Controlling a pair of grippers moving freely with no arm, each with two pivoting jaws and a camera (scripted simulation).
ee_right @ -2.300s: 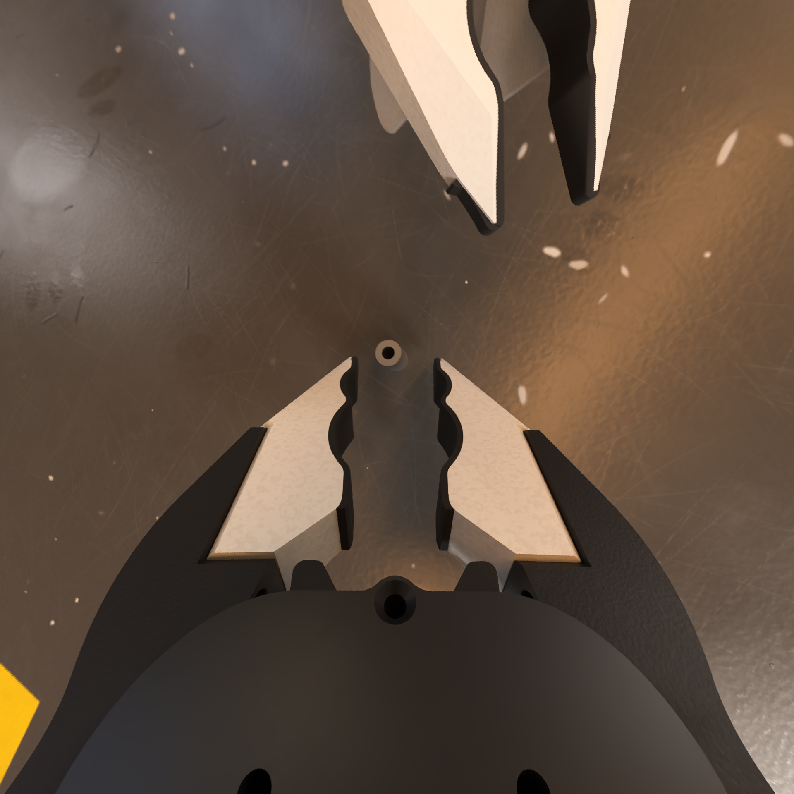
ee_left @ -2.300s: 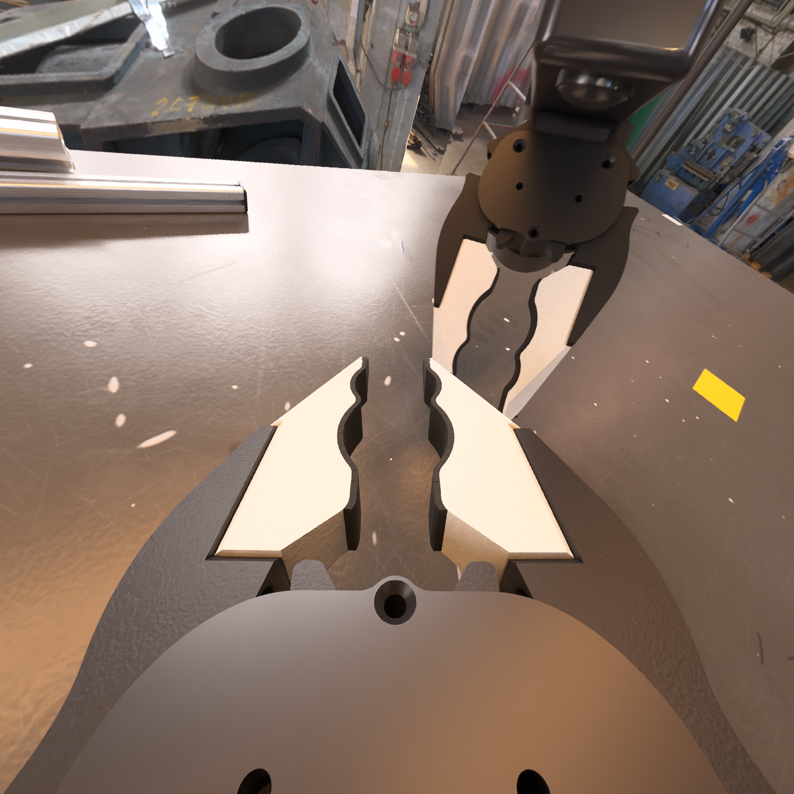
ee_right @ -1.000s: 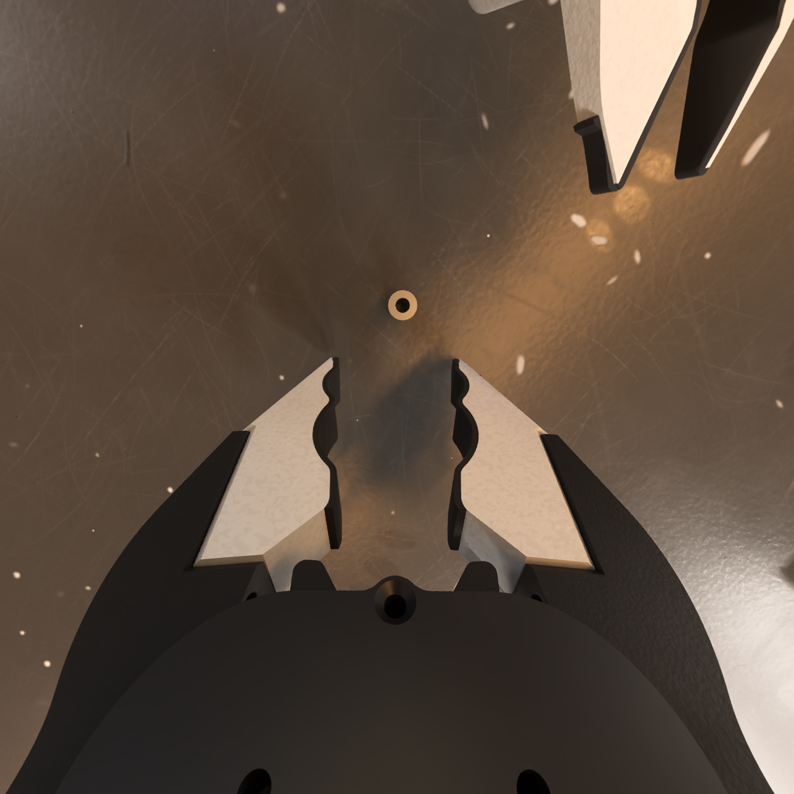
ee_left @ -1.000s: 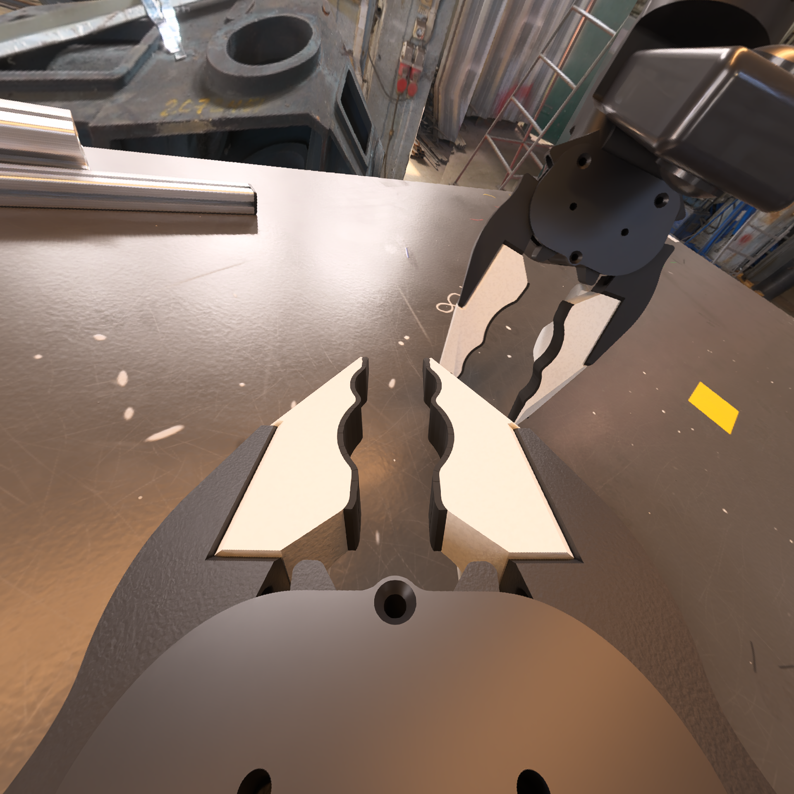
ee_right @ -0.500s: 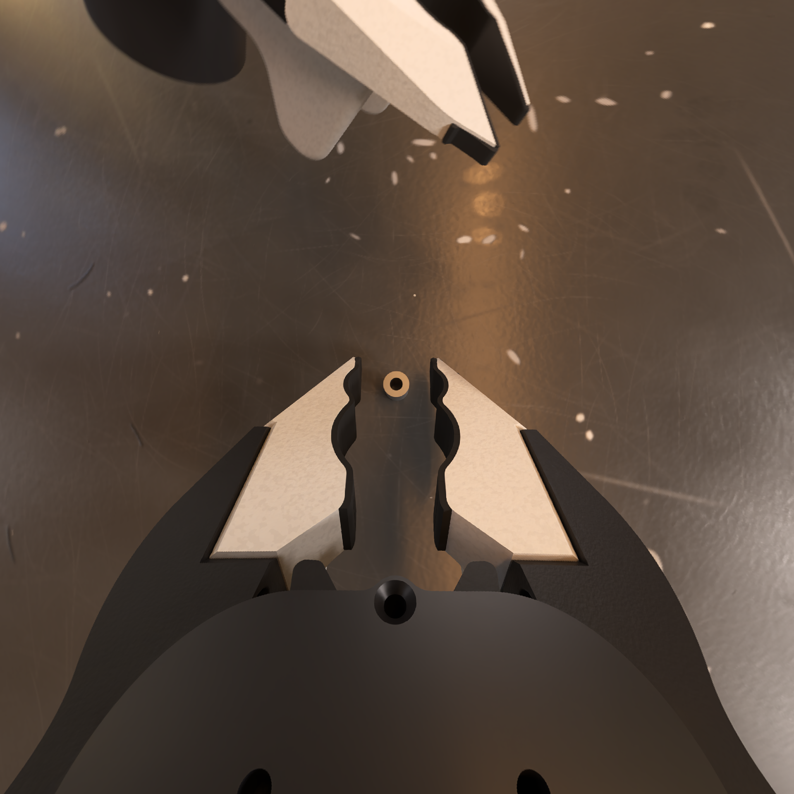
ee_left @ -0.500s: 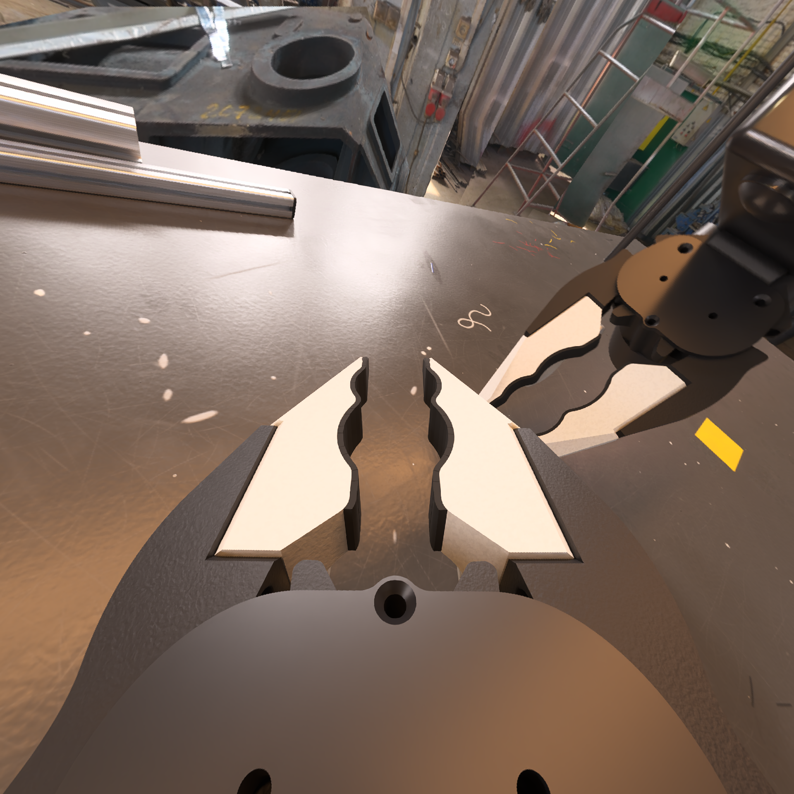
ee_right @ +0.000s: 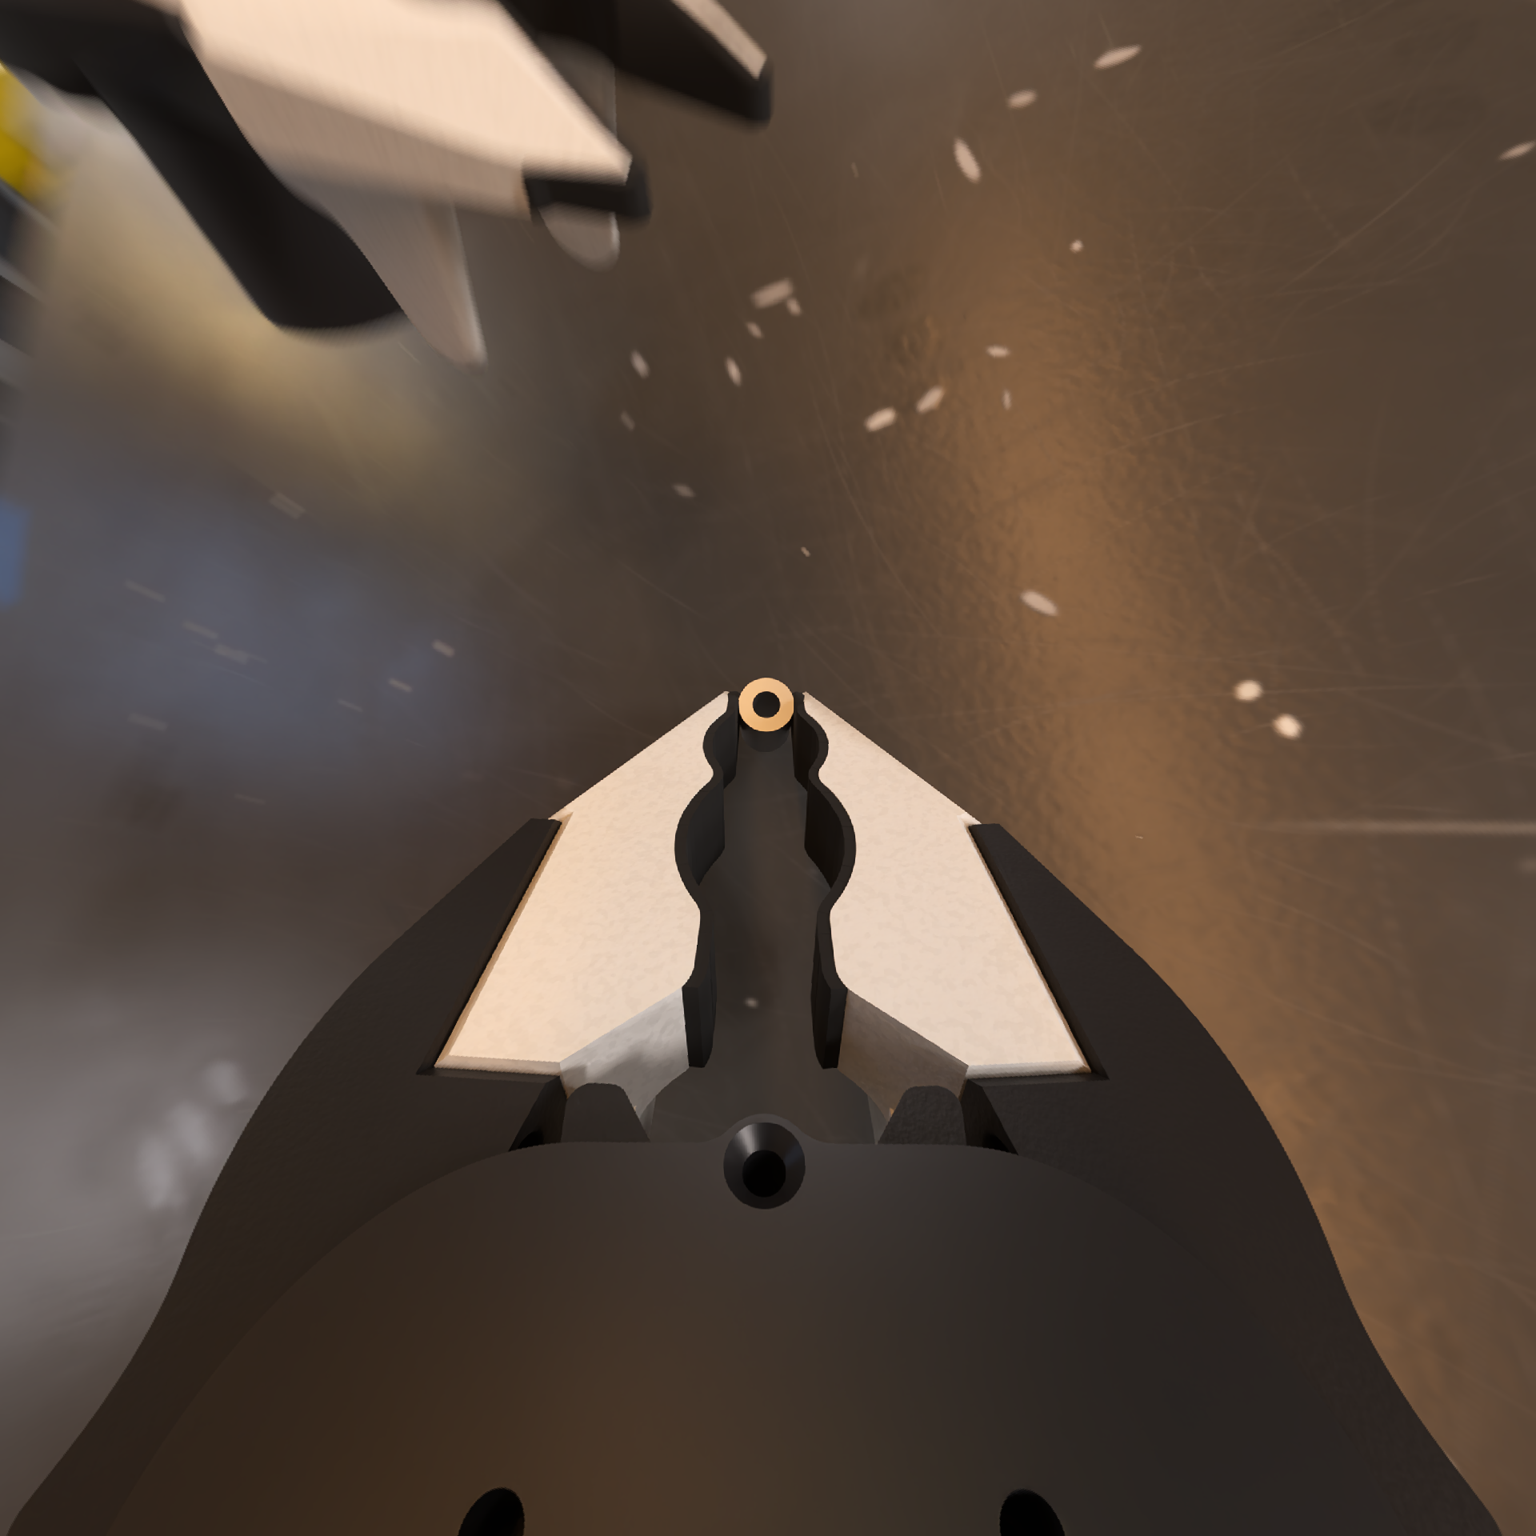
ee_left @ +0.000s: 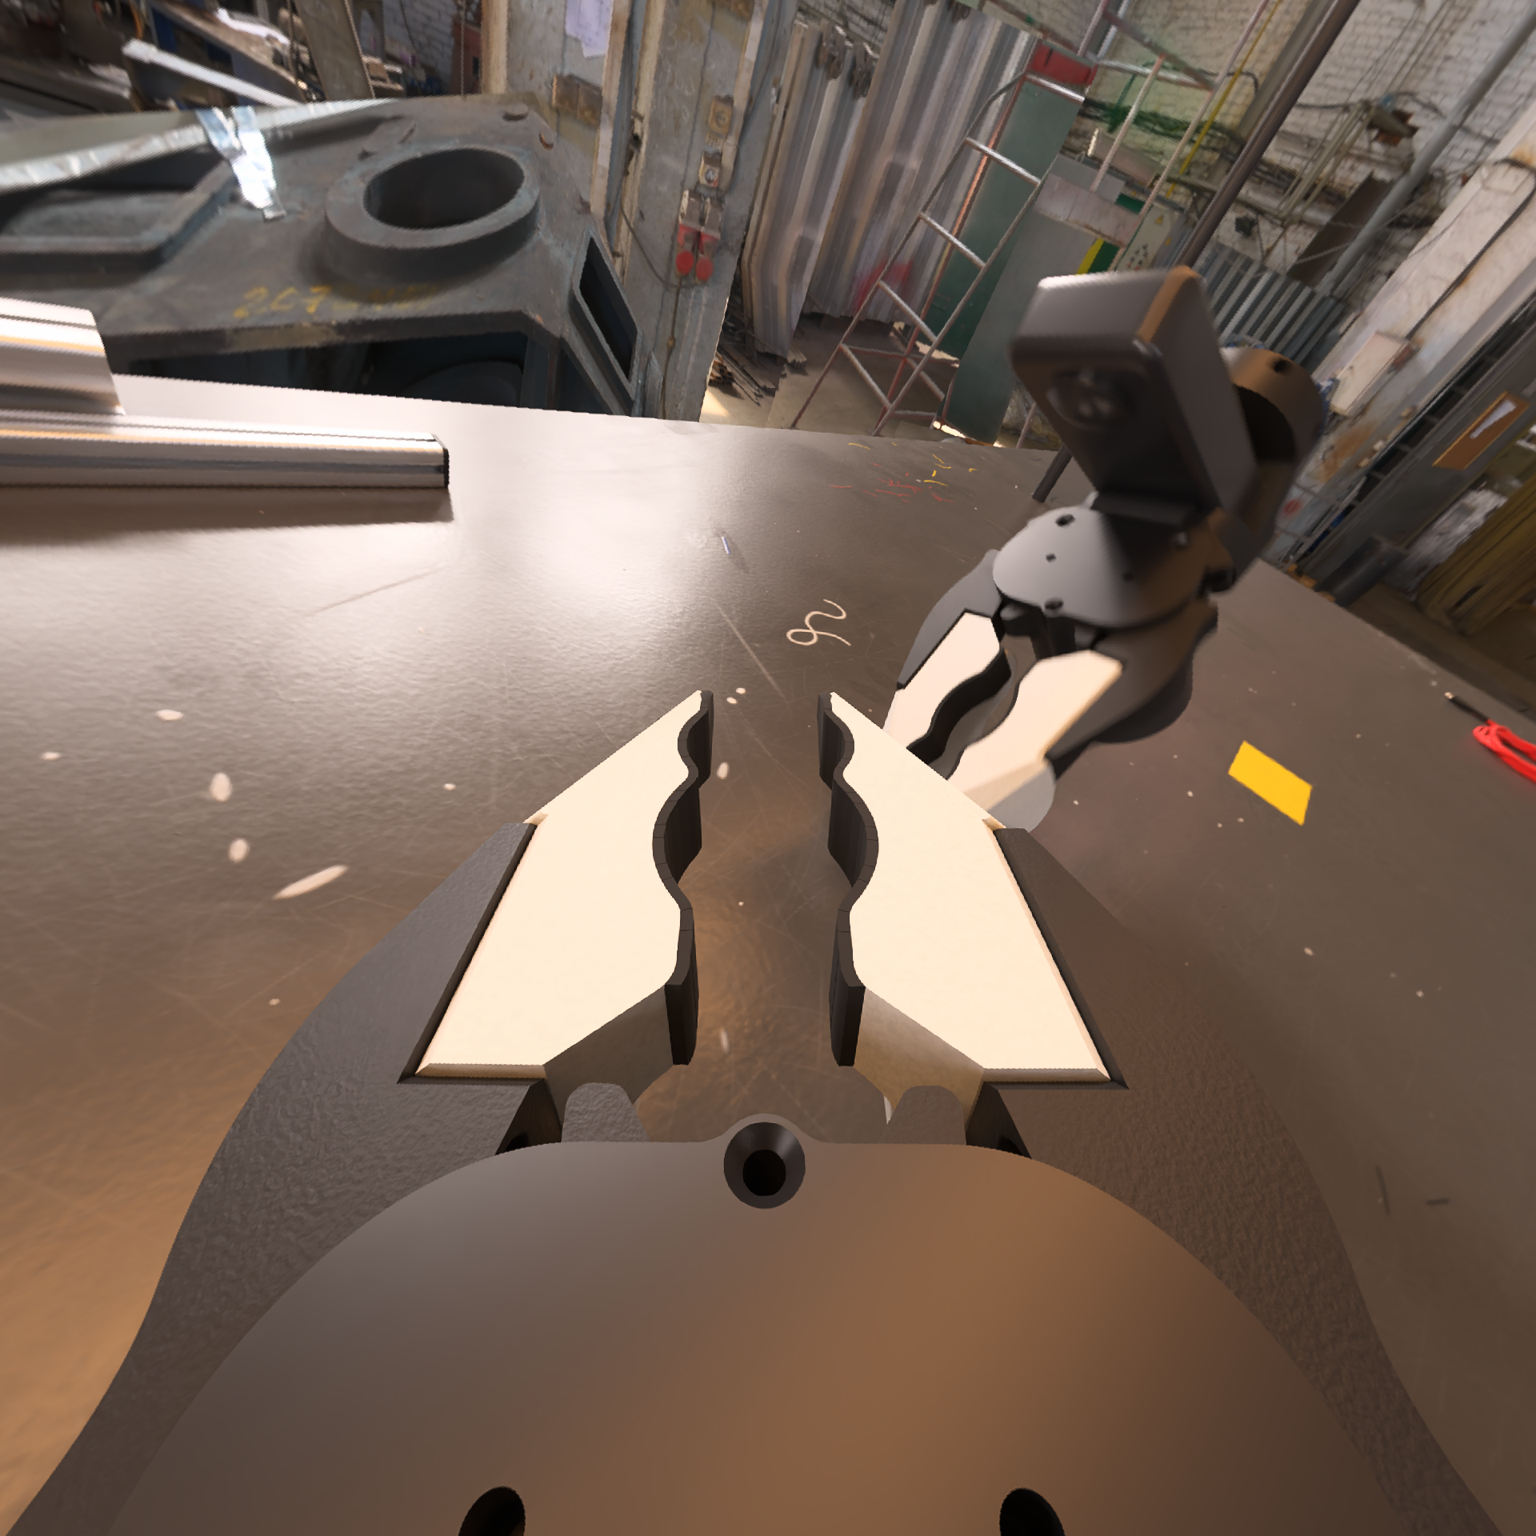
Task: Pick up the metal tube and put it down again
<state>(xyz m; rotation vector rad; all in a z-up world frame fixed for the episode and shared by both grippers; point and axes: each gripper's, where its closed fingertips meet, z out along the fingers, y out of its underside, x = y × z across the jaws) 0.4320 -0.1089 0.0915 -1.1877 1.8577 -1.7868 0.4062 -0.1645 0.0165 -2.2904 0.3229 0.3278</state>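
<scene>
The metal tube [ee_right: 765,705] is small and brass-coloured, and I see it end-on as a ring in the right wrist view. My right gripper [ee_right: 765,715] is shut on it, pinching it at the fingertips. The dark metal table [ee_right: 1164,582] behind it is blurred. In the left wrist view the right gripper [ee_left: 939,756] hangs tilted over the table at the right, its tips partly hidden, and the tube does not show there. My left gripper [ee_left: 765,702] is open and empty, low over the table; it also shows blurred at the top left of the right wrist view [ee_right: 698,141].
Two aluminium profiles [ee_left: 216,461] lie at the far left of the table [ee_left: 332,665]. A yellow patch [ee_left: 1269,781] and a red object [ee_left: 1504,748] lie at the right. A heavy machine casting [ee_left: 432,216] stands beyond the far edge.
My right gripper has closed on the tube, which stood between its open tips half a second ago. It has risen and turned, and its view is now motion-blurred. The left gripper stays open.
</scene>
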